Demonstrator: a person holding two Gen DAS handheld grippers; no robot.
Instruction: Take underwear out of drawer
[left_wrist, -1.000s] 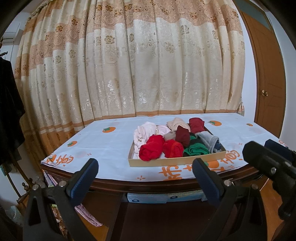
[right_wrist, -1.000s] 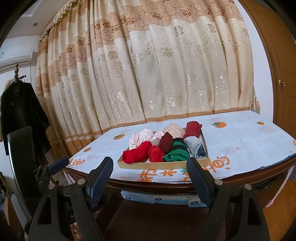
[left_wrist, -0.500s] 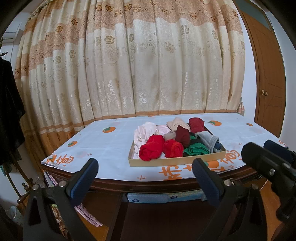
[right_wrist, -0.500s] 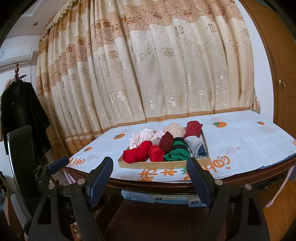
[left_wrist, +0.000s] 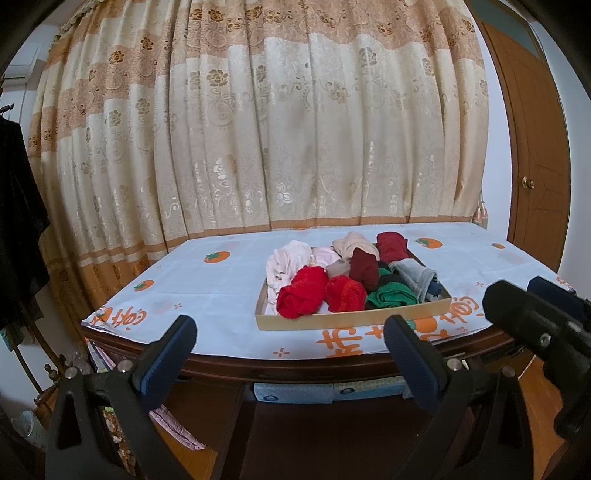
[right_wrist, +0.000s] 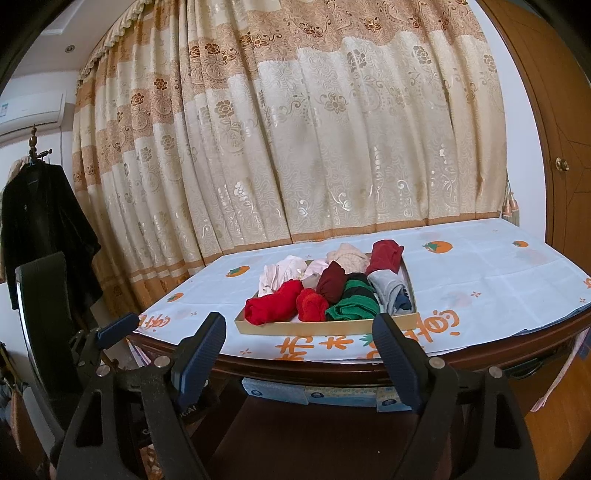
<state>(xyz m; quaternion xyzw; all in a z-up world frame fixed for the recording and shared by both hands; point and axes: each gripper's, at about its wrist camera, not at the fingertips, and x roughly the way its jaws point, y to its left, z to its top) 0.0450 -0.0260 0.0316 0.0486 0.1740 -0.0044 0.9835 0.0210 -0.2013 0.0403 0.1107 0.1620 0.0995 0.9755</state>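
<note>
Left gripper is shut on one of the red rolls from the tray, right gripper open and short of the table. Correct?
Not quite. The left gripper is open and holds nothing; the left wrist view shows both red rolls still in the tray. The right gripper is open and short of the table, as you said.

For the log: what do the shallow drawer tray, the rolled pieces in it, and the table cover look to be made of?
Drawer tray: seemingly cardboard or thin board, matte tan, with thin flat walls. Rolled underwear: soft knit fabric, matte, bunched in folds; the green roll looks ribbed. Table cover: thin cloth or plastic sheet, pale with orange prints; fold creases show, but the look leaves it open.
</note>
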